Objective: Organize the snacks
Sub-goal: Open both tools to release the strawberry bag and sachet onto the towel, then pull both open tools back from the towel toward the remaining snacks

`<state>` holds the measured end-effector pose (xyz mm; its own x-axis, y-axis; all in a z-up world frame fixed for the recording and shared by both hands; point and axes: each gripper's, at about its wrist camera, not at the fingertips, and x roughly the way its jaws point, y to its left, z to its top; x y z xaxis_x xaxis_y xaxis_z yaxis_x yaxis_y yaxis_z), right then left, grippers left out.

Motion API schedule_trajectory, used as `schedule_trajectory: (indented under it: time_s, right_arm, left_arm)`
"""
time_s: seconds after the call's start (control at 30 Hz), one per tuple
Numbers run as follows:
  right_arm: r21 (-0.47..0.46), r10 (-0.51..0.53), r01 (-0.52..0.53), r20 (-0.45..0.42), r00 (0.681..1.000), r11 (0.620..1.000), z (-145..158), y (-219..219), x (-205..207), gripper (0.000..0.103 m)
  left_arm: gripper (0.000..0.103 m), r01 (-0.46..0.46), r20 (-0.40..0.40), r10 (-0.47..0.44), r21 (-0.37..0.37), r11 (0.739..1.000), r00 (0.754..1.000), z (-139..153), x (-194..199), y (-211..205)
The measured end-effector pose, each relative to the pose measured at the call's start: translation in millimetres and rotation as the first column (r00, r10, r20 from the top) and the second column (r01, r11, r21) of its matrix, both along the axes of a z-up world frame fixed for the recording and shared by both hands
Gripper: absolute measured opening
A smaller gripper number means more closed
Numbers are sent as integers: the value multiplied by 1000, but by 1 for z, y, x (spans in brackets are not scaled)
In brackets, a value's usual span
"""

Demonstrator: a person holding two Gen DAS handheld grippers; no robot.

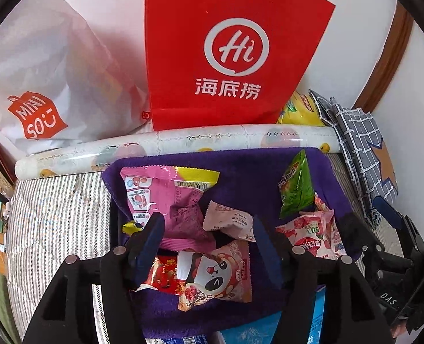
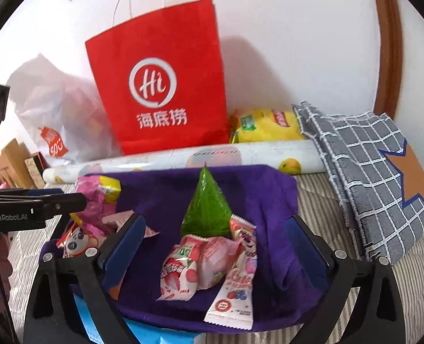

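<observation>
Both tools over the purple cloth point(image 1: 240, 169), which is spread on a striped bed point(image 1: 54, 200).

Left tool point(image 1: 209, 229): jaws apart, nothing between the pads, hanging over the cloth's left half. Below it: pink bag point(image 1: 166, 197), panda packet point(image 1: 214, 272), small pale packet point(image 1: 229, 220), red wrapper point(image 1: 166, 275) partly under the panda one.

Right tool point(image 2: 216, 238): jaws wide apart, empty. Between its fingers, mid-cloth: green pouch point(image 2: 207, 209), strawberry packet point(image 2: 180, 269), and a berry sachet point(image 2: 234, 295) nearest the cloth's front edge, overlapping; probably another pink packet under them, hard to separate.

Along the cloth's far edge: paper roll point(image 2: 183, 157). Behind it at the wall: red bag point(image 2: 157, 86), white bag point(image 1: 39, 86), yellow bag point(image 2: 266, 129). Checked cloth point(image 2: 363, 172) at the bed's right side.
</observation>
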<state>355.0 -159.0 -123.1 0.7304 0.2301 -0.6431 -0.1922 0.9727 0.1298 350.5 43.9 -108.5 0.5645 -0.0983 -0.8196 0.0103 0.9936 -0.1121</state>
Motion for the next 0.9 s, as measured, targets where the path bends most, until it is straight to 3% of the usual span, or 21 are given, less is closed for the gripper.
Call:
schedule_trajectory:
  time_s: [0.2, 0.3, 0.4, 0.6, 0.77, 0.9]
  right_arm:
    - [-29, -1, 3, 42, 999, 1000, 12, -3, -8, 98]
    - [-39, -4, 6, 56, 998, 999, 16, -5, -15, 98]
    - [-6, -1, 1, 53, 999, 1000, 23, -8, -26, 97]
    - [70, -59, 54, 59, 997, 996, 47, -22, -66, 97]
    - [89, -98, 92, 60, 993, 992, 69, -34, -112, 97]
    - [-7, -100, 101, 102, 990, 995, 82, -25, -151, 92]
  left_arm:
    - [66, -29, 8, 29, 7, 1000, 1000, 10, -3, 4]
    - [69, 0, 27, -1, 30, 1000, 1000, 16, -7, 0]
    - [75, 16, 65, -19, 57, 998, 998, 26, -15, -6]
    - [76, 45, 99, -51, 70, 997, 994, 44, -30, -9]
    - [75, 64, 76, -66, 38, 997, 995, 59, -41, -7]
    - [75, 57, 97, -52, -45, 997, 994, 66, -68, 7]
